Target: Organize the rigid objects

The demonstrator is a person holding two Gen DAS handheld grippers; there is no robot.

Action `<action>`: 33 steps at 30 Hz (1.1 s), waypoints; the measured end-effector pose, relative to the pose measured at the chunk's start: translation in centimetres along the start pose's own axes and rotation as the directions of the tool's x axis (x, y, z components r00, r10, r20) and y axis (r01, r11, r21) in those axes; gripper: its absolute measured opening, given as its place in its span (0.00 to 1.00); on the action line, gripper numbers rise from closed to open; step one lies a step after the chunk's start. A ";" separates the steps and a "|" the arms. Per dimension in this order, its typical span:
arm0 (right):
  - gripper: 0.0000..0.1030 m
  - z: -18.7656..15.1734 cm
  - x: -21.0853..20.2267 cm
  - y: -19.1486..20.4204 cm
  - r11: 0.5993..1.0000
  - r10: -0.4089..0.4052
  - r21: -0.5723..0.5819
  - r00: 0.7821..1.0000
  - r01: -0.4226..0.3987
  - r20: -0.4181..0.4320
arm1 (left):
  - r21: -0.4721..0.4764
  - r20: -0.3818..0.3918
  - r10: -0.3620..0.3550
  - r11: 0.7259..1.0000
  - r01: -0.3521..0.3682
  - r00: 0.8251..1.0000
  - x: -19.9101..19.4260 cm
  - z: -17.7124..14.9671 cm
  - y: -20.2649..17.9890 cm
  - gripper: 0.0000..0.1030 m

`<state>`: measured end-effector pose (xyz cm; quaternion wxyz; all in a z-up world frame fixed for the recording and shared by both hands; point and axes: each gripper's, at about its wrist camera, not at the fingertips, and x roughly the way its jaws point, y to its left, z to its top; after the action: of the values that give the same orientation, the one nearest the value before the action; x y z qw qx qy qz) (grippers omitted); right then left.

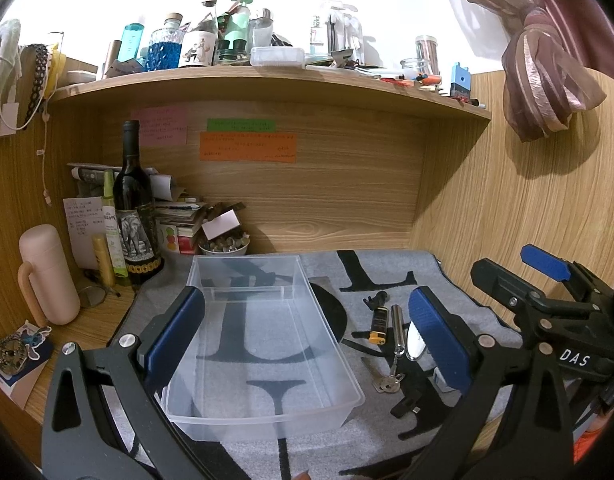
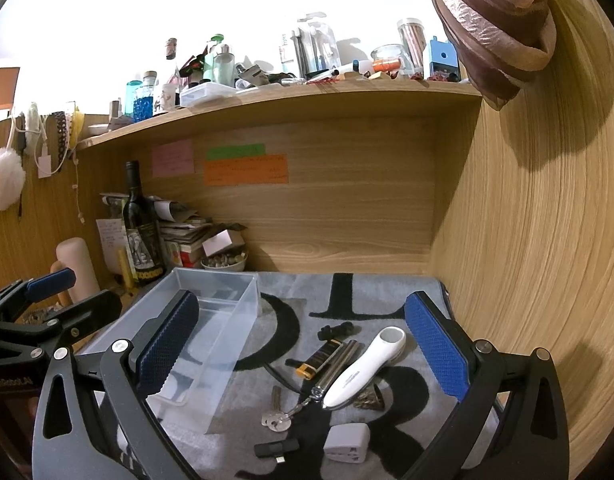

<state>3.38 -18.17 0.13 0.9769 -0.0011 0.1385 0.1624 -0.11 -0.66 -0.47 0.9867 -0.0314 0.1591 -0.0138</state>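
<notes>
A clear plastic bin (image 1: 263, 416) stands empty on a grey mat (image 1: 387, 268) with black letters. My left gripper (image 1: 307, 332) hangs open over it, one finger on each side of its width. Right of the bin lie a yellow-black lighter (image 2: 321, 358), a metal cylinder (image 2: 339, 364) chained to keys (image 2: 277, 420), a white handheld device (image 2: 367, 368), a small black part (image 2: 336, 330), a black dongle (image 2: 275, 449) and a white adapter (image 2: 347, 444). My right gripper (image 2: 303, 350) is open above these items, holding nothing.
A wine bottle (image 1: 135, 208), a pink flask (image 1: 49, 276), a bowl of pebbles (image 1: 225, 245) and stacked papers crowd the back left corner. A wooden wall (image 2: 527, 280) closes the right side. A cluttered shelf (image 1: 267, 80) runs overhead.
</notes>
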 end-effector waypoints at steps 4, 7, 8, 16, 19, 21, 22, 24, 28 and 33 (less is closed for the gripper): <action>1.00 0.0 0.0 0.0 1.000 0.003 0.001 1.000 -0.003 -0.001 | 0.003 -0.002 -0.002 1.000 0.002 1.000 0.1 0.0 -0.1 1.00; 1.00 0.0 0.1 0.0 1.000 0.005 0.000 1.000 -0.005 -0.004 | 0.003 -0.003 -0.003 1.000 0.003 1.000 0.2 0.0 -0.1 1.00; 1.00 -0.1 0.1 0.1 1.000 0.006 -0.002 1.000 -0.006 -0.004 | 0.002 -0.004 -0.002 1.000 0.002 1.000 0.2 0.0 -0.1 1.00; 1.00 -0.2 1.0 0.2 1.000 0.010 -0.010 1.000 -0.011 -0.026 | 0.014 -0.012 0.012 1.000 -0.012 1.000 0.9 -0.2 0.5 1.00; 1.00 -0.3 1.6 0.1 1.000 0.000 -0.020 0.999 -0.001 -0.046 | 0.014 -0.024 0.019 1.000 -0.019 1.000 1.3 -0.2 1.9 1.00; 1.00 -0.5 2.0 -0.1 0.999 -0.016 -0.030 0.998 0.014 -0.055 | 0.017 -0.050 0.029 0.999 -0.028 0.998 1.8 -0.1 3.2 1.00; 1.00 -0.6 2.1 -0.3 0.999 -0.027 -0.032 0.998 0.026 -0.059 | 0.012 -0.072 0.034 0.999 -0.033 0.997 2.1 0.0 4.0 1.00; 1.00 -0.7 2.6 -0.8 0.999 -0.043 -0.034 0.997 0.041 -0.072 | -0.006 -0.119 0.043 0.999 -0.044 0.992 2.9 0.3 5.7 1.00; 0.99 -1.1 3.6 -1.8 0.998 -0.053 -0.029 0.991 0.050 -0.121 | -0.046 -0.209 0.065 0.996 -0.076 0.976 4.7 0.6 8.4 0.79; 0.90 -2.1 5.0 -2.5 0.996 -0.089 -0.032 0.976 0.084 -0.199 | -0.037 -0.314 0.067 0.996 -0.083 0.947 7.4 0.1 10.2 0.67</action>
<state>8.16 -19.01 -3.39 0.9641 -0.0349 0.2342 0.1203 7.13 9.24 -3.42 0.9477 -0.0472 0.3147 0.0230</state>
